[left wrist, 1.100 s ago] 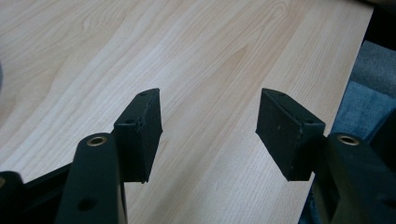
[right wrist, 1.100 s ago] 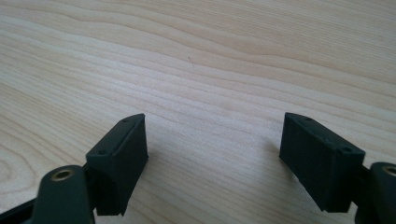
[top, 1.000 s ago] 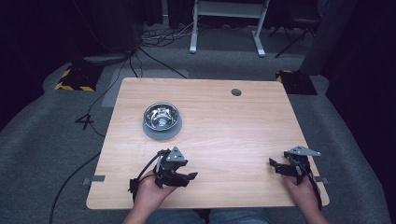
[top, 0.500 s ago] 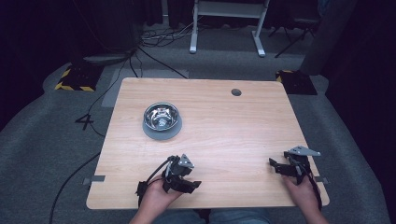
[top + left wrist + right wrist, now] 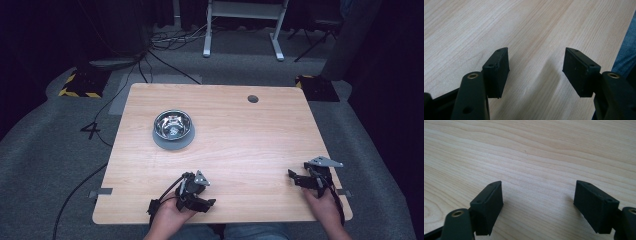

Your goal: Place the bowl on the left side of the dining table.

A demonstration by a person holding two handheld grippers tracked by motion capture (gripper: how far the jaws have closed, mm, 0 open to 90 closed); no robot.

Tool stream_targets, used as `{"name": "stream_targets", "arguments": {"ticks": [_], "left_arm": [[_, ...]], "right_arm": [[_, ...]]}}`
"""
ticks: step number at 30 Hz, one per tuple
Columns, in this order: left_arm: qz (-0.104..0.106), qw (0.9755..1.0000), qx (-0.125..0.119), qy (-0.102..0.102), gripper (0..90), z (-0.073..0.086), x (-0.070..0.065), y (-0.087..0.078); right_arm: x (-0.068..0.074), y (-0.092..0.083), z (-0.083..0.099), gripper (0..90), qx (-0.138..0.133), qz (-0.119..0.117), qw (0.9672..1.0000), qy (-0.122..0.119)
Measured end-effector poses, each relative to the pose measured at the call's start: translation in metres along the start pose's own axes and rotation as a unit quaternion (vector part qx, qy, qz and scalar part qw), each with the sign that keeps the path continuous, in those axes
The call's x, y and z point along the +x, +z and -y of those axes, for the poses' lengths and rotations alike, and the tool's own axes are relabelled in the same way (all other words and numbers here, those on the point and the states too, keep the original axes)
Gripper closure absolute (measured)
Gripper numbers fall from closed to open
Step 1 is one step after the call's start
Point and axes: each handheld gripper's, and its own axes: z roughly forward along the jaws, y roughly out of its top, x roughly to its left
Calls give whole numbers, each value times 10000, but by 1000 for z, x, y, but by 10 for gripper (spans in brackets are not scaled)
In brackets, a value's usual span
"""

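**Both grippers low at the near edge, fingers apart**

High view: the left gripper (image 5: 196, 192) and right gripper (image 5: 306, 179) are small and dark, their fingers hard to make out. The steel bowl (image 5: 173, 125) sits well apart, on the table (image 5: 250, 140).

Left gripper view: fingers (image 5: 496, 71) wide, just been opening, nothing between.

Right gripper view: fingers (image 5: 487, 206) wide, empty, over bare wood.

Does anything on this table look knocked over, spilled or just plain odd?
Nothing stands out. The shiny round metal bowl sits upright on its grey round mat, centred, with nothing spilled on the light wooden table. Something small lies inside it, too blurred to identify. The left tongs and right tongs hold nothing.
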Motion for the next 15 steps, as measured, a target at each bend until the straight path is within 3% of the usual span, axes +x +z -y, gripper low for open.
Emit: {"name": "stream_targets", "arguments": {"ticks": [3, 4, 8, 10, 15], "left_arm": [[142, 9996, -226, 84, 346, 3, 3, 2], [159, 9991, -380, 48, 334, 6, 4, 5], [290, 9967, -719, 226, 317, 12, 11, 7], [237, 9956, -803, 412, 303, 14, 10, 10], [-287, 9940, -655, 825, 272, 11, -4, 15]], "right_arm": [[0, 0, 0, 232, 2, 1, 10000, 2], [0, 0, 0, 232, 1, -1, 10000, 5], [0, 0, 0, 232, 0, -1, 10000, 8], [0, 0, 0, 232, 6, 4, 10000, 14], [0, 0, 0, 232, 8, 6, 10000, 15]]}}
